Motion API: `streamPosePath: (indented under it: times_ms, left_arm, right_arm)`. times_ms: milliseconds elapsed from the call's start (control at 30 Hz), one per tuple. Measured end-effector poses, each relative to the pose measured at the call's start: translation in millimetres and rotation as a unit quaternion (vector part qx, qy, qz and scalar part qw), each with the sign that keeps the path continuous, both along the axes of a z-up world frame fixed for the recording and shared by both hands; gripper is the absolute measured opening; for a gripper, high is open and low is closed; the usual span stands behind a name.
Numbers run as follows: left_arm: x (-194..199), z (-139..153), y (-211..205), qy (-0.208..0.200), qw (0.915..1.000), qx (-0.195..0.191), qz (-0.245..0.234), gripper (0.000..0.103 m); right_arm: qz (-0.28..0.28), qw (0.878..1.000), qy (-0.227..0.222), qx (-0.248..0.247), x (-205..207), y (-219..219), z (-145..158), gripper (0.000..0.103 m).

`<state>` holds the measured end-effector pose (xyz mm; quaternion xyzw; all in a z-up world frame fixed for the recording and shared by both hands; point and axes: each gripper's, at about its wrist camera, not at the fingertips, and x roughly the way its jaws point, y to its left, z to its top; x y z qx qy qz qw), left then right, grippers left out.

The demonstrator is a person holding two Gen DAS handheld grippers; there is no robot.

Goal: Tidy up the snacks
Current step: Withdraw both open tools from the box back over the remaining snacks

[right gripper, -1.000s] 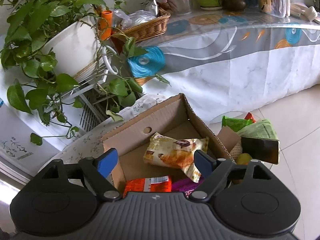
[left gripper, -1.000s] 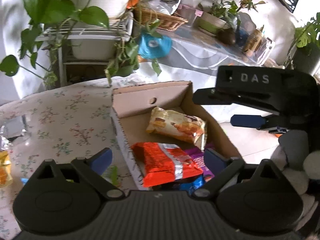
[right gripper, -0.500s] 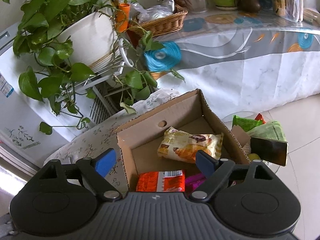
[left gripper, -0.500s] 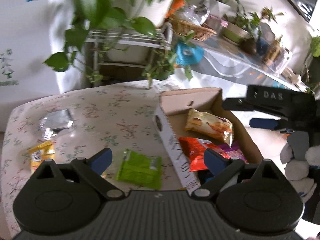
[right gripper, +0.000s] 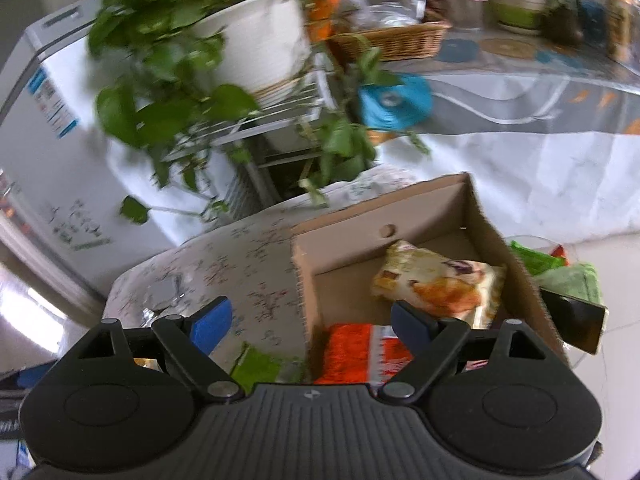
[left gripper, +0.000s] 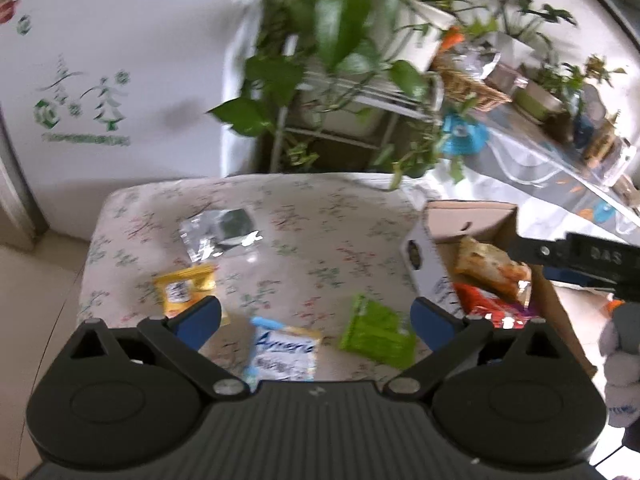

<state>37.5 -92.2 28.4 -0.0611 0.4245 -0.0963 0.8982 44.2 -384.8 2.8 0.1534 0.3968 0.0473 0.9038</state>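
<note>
Left gripper spread wide, nothing between the blue fingers, hanging above the table with its flowered cloth. Between the two fingers, nearest: a white-and-blue packet lying flat, and just to its right a green packet, close to the right finger. Partly behind the left finger, a yellow packet. Farther out, beyond the fingertips and a little left of centre, a silver packet. All four flat on the cloth, apart from one another. Off past the right finger, an open cardboard box at the table's edge, with a pale pastry bag and a red bag inside.

Right gripper likewise wide open and holding nothing. Box wall rising between its fingers; red bag just short of the right finger, pastry bag beyond that fingertip, deeper in the box. Green packet low between the fingers, on the table left of the box. Beyond everything, blurred leafy plants on a white rack.
</note>
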Motion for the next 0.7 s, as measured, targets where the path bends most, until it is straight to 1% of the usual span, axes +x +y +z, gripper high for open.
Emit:
streamPosePath:
  times_ms: [100, 200, 367, 500, 567, 700]
  left_arm:
    - [1.3, -4.8, 13.3, 0.013, 0.9998, -0.005, 0.016, 0.100]
    - [1.7, -9.0, 23.0, 0.018, 0.9994, 0.006, 0.027, 0.100]
    - [0.2, -17.2, 31.4, 0.032, 0.9992, 0.016, 0.018, 0.100]
    - [-5.7, -23.1, 34.5, 0.038, 0.9987, 0.033, 0.003, 0.100]
    - [-8.2, -25.1, 38.8, 0.043, 0.9985, 0.032, 0.001, 0.100]
    - [-12.2, -27.4, 45.3, 0.045, 0.9985, 0.032, 0.000, 0.100]
  right_arm:
    - [0.028, 1.000, 0.001, 0.000, 0.1, 12.0, -2.7, 0.091]
    - [0.058, 0.998, 0.007, -0.001, -1.3, 26.1, -6.8, 0.091]
    - [0.107, 0.994, 0.018, 0.000, -12.4, 48.4, -13.4, 0.091]
    - [0.109, 0.994, 0.024, -0.013, -29.5, 62.0, -17.9, 0.091]
    - [0.109, 0.994, 0.022, -0.022, -43.6, 71.7, -21.2, 0.091]
    - [0.084, 0.995, 0.029, -0.034, -70.4, 87.9, -36.6, 0.091]
